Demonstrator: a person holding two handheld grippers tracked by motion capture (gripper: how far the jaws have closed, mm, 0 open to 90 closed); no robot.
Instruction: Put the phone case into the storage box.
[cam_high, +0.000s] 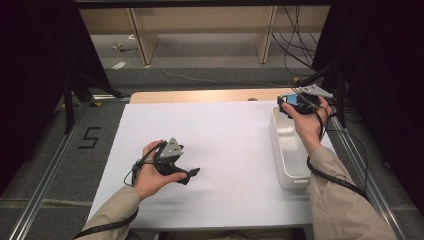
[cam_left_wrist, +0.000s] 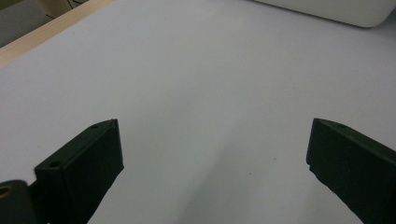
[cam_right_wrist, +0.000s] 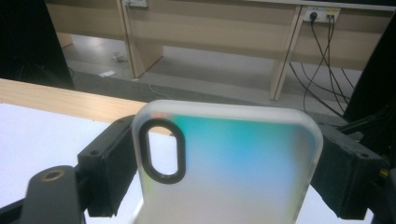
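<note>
Phone case (cam_right_wrist: 224, 168) is clamped across its width by the right tongs (cam_high: 295, 106), above the tub's (cam_high: 290, 165) far end; left tongs (cam_left_wrist: 210, 172) are held wide, empty.

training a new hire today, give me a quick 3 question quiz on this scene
1. True or false: the right gripper is shut on the phone case.
2. Which stands nearest the right gripper? A) white bin B) a red mug C) a cardboard box
3. Fill in: the left gripper has its jaws ____ over the white sheet.

Key: 1 true; 2 A; 3 open
</note>
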